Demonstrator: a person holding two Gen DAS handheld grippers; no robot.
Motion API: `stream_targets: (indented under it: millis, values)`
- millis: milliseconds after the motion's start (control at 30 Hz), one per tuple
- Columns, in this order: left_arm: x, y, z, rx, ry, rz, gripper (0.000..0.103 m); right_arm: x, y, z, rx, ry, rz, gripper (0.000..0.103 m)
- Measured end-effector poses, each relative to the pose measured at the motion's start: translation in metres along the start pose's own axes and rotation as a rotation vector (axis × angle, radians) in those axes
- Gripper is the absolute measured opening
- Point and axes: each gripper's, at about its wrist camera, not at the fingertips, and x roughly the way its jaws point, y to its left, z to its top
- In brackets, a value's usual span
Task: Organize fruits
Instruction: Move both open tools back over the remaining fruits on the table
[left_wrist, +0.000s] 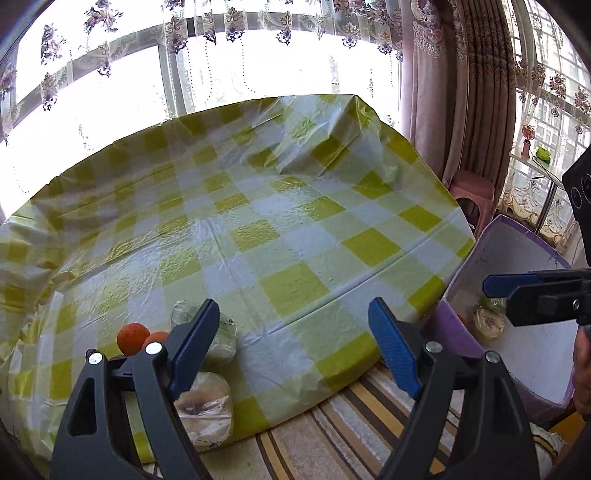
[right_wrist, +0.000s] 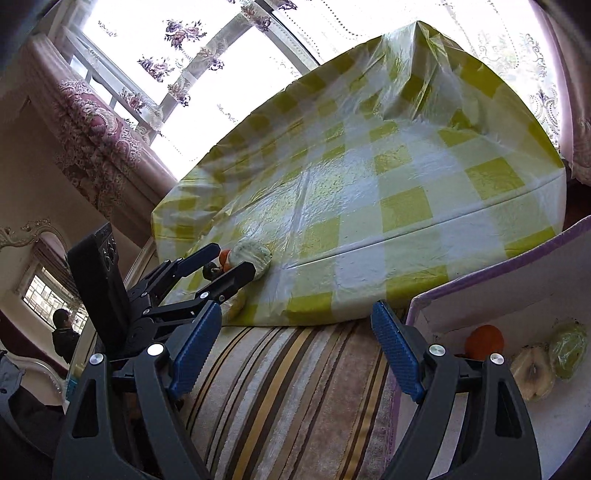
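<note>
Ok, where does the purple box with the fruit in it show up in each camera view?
Left wrist view: purple box at the right edge, beside the table, right gripper over it.
Right wrist view: purple box at lower right, an orange inside.
Shared landmark: the checked tablecloth bordering the box.

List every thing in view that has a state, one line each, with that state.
left gripper: open, empty.
right gripper: open, empty.
purple box: open-topped, holding three fruits.
orange in box: resting against the wall.
wrapped pale fruit in box: lying on the floor of the box.
wrapped green fruit in box: beside it.
oranges on tablecloth: not yet boxed.
wrapped fruits on tablecloth: not yet boxed.
</note>
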Motion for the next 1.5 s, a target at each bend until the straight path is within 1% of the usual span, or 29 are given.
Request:
stream_targets:
  millis: [167, 267, 467, 567, 633, 667, 800, 967, 1000, 1133, 1300, 1400, 1500]
  values:
    - [-0.006, 0.02, -0.005, -0.041, -0.01, -0.003, 0.083, 0.012, 0.007, 0.001, -0.005, 0.025, 0.007, 0.081]
    - [-0.007, 0.031, -0.008, -0.054, -0.003, 0.005, 0.083, 0.02, 0.011, 0.003, -0.006, 0.039, 0.002, 0.081]
    - [-0.008, 0.054, -0.013, -0.092, 0.015, 0.029, 0.083, 0.042, 0.025, 0.002, -0.063, 0.077, -0.067, 0.081]
    - [-0.009, 0.066, -0.016, -0.116, 0.025, 0.05, 0.083, 0.052, 0.032, 0.002, -0.082, 0.081, -0.086, 0.081]
    - [-0.009, 0.074, -0.018, -0.126, 0.037, 0.072, 0.083, 0.058, 0.038, 0.003, -0.101, 0.077, -0.117, 0.081]
    - [-0.008, 0.077, -0.019, -0.126, 0.047, 0.094, 0.083, 0.061, 0.041, 0.002, -0.117, 0.073, -0.14, 0.081]
    - [-0.009, 0.09, -0.021, -0.134, 0.064, 0.232, 0.083, 0.072, 0.058, 0.001, -0.191, 0.059, -0.209, 0.081]
    - [-0.009, 0.105, -0.024, -0.095, 0.079, 0.462, 0.085, 0.081, 0.073, 0.002, -0.229, 0.021, -0.272, 0.081]
    - [-0.008, 0.108, -0.024, -0.085, 0.084, 0.497, 0.085, 0.083, 0.075, 0.003, -0.229, 0.015, -0.278, 0.081]
    - [-0.008, 0.121, -0.03, -0.077, 0.098, 0.55, 0.085, 0.093, 0.083, 0.004, -0.222, 0.005, -0.29, 0.081]
    - [-0.007, 0.126, -0.033, -0.044, 0.105, 0.593, 0.085, 0.107, 0.089, 0.003, -0.199, -0.015, -0.328, 0.081]
    - [-0.007, 0.129, -0.035, -0.039, 0.105, 0.593, 0.086, 0.117, 0.095, 0.001, -0.193, -0.026, -0.344, 0.081]
    - [-0.013, 0.144, -0.038, -0.091, 0.088, 0.565, 0.086, 0.129, 0.103, -0.001, -0.201, -0.041, -0.365, 0.081]
